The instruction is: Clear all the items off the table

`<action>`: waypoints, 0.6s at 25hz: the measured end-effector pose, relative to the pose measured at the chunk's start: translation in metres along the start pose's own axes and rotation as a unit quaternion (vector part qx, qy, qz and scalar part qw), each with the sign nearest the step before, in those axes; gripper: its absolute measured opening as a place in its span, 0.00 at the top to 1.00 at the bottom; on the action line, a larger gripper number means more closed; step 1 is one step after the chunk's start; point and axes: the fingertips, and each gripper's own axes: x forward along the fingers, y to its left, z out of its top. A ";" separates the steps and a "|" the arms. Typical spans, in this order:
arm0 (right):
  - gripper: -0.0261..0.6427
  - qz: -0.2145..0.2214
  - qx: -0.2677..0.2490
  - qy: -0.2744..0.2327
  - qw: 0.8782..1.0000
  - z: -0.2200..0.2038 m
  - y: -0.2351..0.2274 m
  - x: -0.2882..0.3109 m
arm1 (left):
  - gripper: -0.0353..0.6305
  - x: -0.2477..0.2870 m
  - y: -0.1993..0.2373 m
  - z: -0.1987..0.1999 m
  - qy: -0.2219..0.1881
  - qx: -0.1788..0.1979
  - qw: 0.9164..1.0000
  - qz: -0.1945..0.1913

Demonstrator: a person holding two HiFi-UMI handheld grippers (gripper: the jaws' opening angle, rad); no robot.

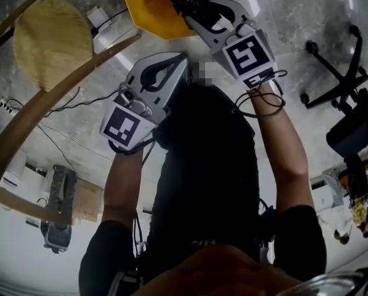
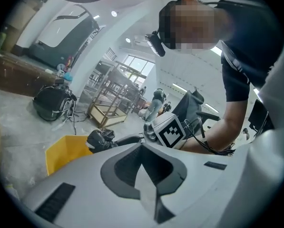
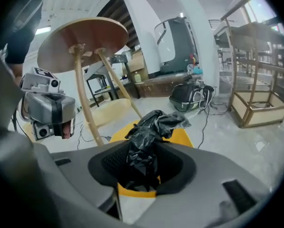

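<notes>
To my left, the curved wooden legs (image 1: 60,82) of the round surface (image 3: 82,42) run close beside the left claw (image 1: 177,63). To the right, pale floor (image 1: 294,17) lies open as far as the black office chair (image 1: 341,60). The only print I can make out is the square black-and-white marker (image 1: 250,54) on each claw's cube. The right claw (image 1: 196,11) is clamped on a crumpled black plastic bag (image 3: 149,137), which bunches up out of its jaws over the yellow bin (image 1: 150,8) on the floor. The left claw's jaws are closed together, with nothing between them.
</notes>
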 end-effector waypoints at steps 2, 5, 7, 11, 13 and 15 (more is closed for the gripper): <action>0.69 0.006 -0.006 0.010 1.000 -0.003 0.004 0.006 | 0.93 -0.001 -0.001 0.002 -0.008 0.006 1.000 -0.001; 0.61 0.013 -0.003 0.022 1.000 0.003 0.015 -0.002 | 0.93 -0.009 -0.022 0.016 -0.007 0.011 1.000 -0.015; 0.44 0.004 -0.003 0.018 1.000 0.013 0.021 -0.012 | 0.93 -0.017 -0.036 0.028 -0.005 0.006 1.000 -0.024; 0.35 0.000 0.011 -0.009 1.000 0.015 0.027 -0.011 | 0.93 -0.024 -0.037 0.024 0.008 -0.002 1.000 -0.030; 0.35 0.010 0.018 -0.010 1.000 0.018 0.036 -0.021 | 0.93 -0.027 -0.046 0.032 0.002 -0.005 0.999 -0.037; 0.35 0.016 0.021 -0.014 1.000 0.035 0.044 -0.046 | 0.93 -0.032 -0.067 0.057 -0.013 0.000 0.999 -0.050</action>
